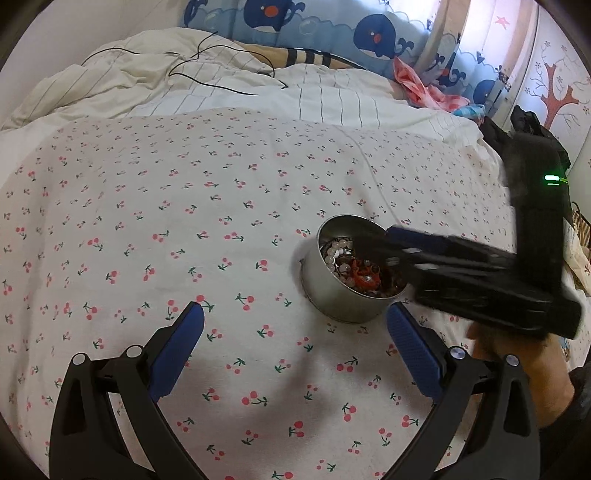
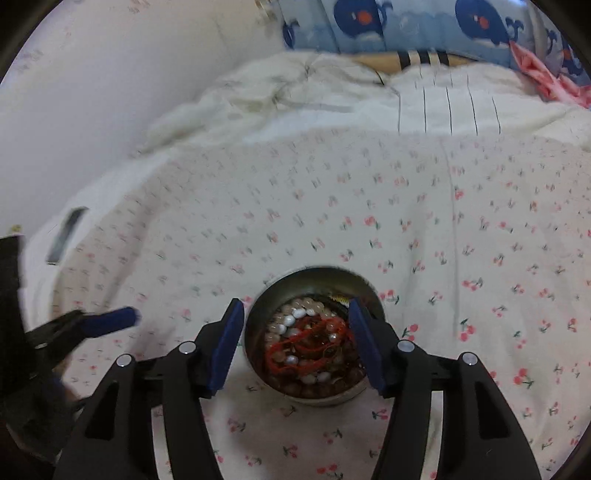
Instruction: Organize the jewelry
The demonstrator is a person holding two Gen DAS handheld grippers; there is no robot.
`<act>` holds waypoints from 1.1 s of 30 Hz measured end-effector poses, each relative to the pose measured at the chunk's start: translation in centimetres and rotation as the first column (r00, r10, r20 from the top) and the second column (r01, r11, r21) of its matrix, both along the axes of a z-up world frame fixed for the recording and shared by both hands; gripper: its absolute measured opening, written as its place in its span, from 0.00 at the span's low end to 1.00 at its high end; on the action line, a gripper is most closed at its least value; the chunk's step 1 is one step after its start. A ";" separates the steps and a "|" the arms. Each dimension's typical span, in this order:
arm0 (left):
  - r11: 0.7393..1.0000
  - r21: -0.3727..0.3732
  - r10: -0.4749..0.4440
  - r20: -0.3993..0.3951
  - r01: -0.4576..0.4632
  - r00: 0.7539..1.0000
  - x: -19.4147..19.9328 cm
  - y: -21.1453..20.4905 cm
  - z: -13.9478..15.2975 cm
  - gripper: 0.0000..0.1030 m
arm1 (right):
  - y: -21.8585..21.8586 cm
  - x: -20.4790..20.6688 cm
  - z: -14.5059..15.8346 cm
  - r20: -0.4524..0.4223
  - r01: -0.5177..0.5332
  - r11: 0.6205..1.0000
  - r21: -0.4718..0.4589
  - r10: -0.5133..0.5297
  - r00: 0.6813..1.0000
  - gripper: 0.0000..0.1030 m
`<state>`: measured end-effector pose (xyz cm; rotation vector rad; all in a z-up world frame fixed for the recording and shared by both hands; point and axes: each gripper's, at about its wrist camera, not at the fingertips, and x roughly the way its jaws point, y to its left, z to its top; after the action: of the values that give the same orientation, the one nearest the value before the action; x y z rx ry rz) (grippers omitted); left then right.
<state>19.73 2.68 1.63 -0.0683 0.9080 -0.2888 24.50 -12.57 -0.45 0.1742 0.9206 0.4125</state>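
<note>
A round silver tin [image 1: 341, 301] stands on the cherry-print bed sheet [image 1: 184, 221]. It holds jewelry [image 1: 354, 269]: white and brown bead strings and a red cord piece. In the right wrist view the tin [image 2: 317, 284] sits between my fingers, with the jewelry [image 2: 310, 347] in plain sight. My right gripper [image 2: 295, 339] is open and empty, held just over the tin's mouth; it also shows in the left wrist view [image 1: 384, 240]. My left gripper [image 1: 295, 317] is open and empty, to the near left of the tin.
A rumpled striped duvet [image 1: 229, 77] with a black cable [image 1: 207, 70] lies at the head of the bed. Whale-print cushions [image 1: 332, 26] and a pink cloth [image 1: 417, 85] are behind it. A phone-like dark object [image 2: 66, 232] lies at the bed's left edge.
</note>
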 end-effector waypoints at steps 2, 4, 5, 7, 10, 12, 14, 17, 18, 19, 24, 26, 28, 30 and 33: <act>1.000 -0.011 0.008 -0.005 -0.008 1.000 0.0 0.0 -0.1 0.93 | 0.0 0.9 -1.6 -0.059 0.027 0.999 0.022 -0.026 0.998 0.56; 1.000 -0.021 0.009 -0.014 -0.010 1.000 0.0 0.2 -0.1 0.93 | 0.0 1.2 -2.2 -0.063 0.045 0.999 0.019 -0.044 0.997 0.56; 1.000 -0.020 0.007 -0.014 -0.007 1.000 0.0 0.1 -0.1 0.93 | 0.0 1.3 -2.1 -0.065 0.047 0.998 0.031 -0.045 0.997 0.56; 1.000 -0.014 0.002 -0.010 -0.002 1.000 -0.1 0.1 -0.1 0.93 | -0.5 0.9 -1.4 -0.067 0.046 0.993 0.106 -0.039 0.997 0.56; 1.000 -0.019 -0.008 -0.016 0.008 1.000 -0.2 -0.2 -0.2 0.93 | -1.7 -1.6 1.0 -0.002 0.045 0.988 0.146 -0.045 0.999 0.59; 1.000 -0.016 -0.018 -0.027 0.018 0.999 -0.5 -0.8 -0.5 0.93 | -2.8 -4.8 2.6 0.063 0.082 0.993 0.084 -0.087 0.994 0.72; 0.999 0.020 -0.041 -0.041 0.042 0.998 -0.8 -1.9 -0.9 0.93 | -3.2 -7.7 3.4 0.122 0.142 0.988 -0.062 -0.134 0.983 0.81; 0.996 0.068 -0.058 -0.040 0.061 0.998 -1.5 -3.2 -1.6 0.93 | -3.9 -11.0 2.9 0.137 0.218 0.948 -0.234 -0.190 0.972 0.86; 0.995 0.084 -0.059 -0.035 0.061 0.998 -1.8 -3.4 -1.7 0.93 | -4.1 -11.5 2.7 0.135 0.230 0.940 -0.253 -0.201 0.970 0.86; 0.994 0.102 -0.048 -0.023 0.050 0.999 -2.3 -3.4 -1.9 0.93 | -4.5 -12.3 2.5 0.141 0.260 0.925 -0.278 -0.228 0.963 0.87; 0.989 0.143 0.048 -0.036 -0.042 0.998 -3.5 -2.3 -3.6 0.93 | -4.3 -13.4 0.8 0.123 0.264 0.903 -0.339 -0.236 0.964 0.90; 0.984 0.155 0.088 -0.031 -0.083 0.996 -3.1 -1.9 -3.5 0.93 | -3.9 -13.3 0.2 0.110 0.251 0.904 -0.347 -0.226 0.968 0.90; 0.980 0.170 0.103 -0.009 -0.100 0.995 -3.3 -1.8 -3.2 0.93 | -3.3 -13.0 0.0 0.116 0.244 0.903 -0.353 -0.217 0.969 0.91; 0.980 0.174 0.101 0.000 -0.099 0.995 -3.5 -1.8 -3.1 0.93 | -3.0 -12.8 -0.1 0.119 0.238 0.903 -0.356 -0.209 0.971 0.92; 0.980 0.173 0.099 0.005 -0.098 0.995 -3.5 -1.9 -3.0 0.93 | -3.0 -12.8 -0.3 0.112 0.242 0.909 -0.340 -0.216 0.970 0.92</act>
<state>16.22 0.81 -1.38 0.0465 0.9269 -0.1171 11.73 -15.55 -0.79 -0.0609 0.8766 0.0305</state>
